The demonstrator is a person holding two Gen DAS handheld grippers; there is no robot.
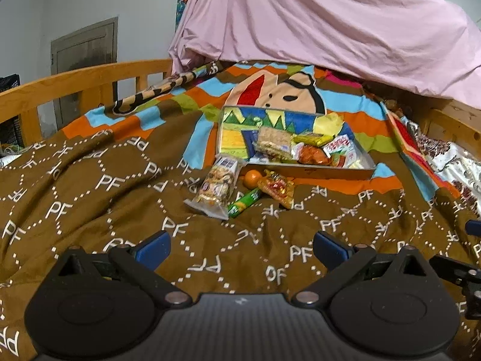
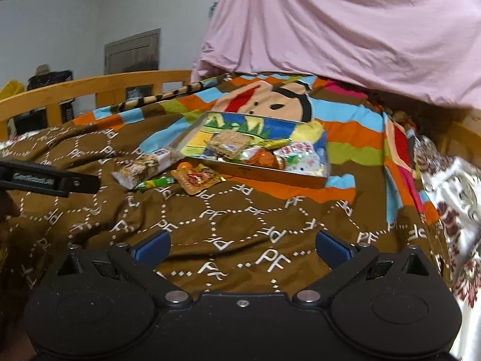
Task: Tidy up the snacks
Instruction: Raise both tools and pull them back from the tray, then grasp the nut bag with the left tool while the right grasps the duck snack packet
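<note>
Snacks sit mid-frame on a brown PF-print blanket [image 1: 90, 186], some inside a shallow metal tray [image 1: 330, 174], some loose in front of it; tray centre-right in the left wrist view, its inside lined with a colourful print; in the tray: a clear cracker pack [image 1: 273, 143], a yellow-green wrapper [image 1: 312, 138], an orange packet [image 1: 312, 155], a white-and-red packet [image 1: 341, 147]; exact brands unreadable.

Loose on the blanket just below-left of the tray: a long clear biscuit pack [image 1: 215, 188], lying tilted, upper end near the tray's left corner; a green stick pack [image 1: 244, 202] beside it on the right; a small orange fruit [image 1: 252, 179] close against the tray's front wall, contact unclear; a yellow-red sachet [image 1: 278, 188] right of the fruit.

Left gripper [image 1: 242, 245] at bottom centre of its frame, blue pads spread wide, nothing between them, well short of the snacks; right gripper [image 2: 243, 245] same pose at bottom centre of its own view, spread and empty; black edge of the other tool pokes in at left there.

Right wrist view shows the same tray [image 2: 270, 176] at centre, biscuit pack [image 2: 144, 167], stick pack [image 2: 153, 183] and sachet [image 2: 198, 180] to its left; slightly blurred.

Pink sheet [image 1: 330, 21] fills upper right; wooden bed rail [image 1: 75, 81] at upper left.
</note>
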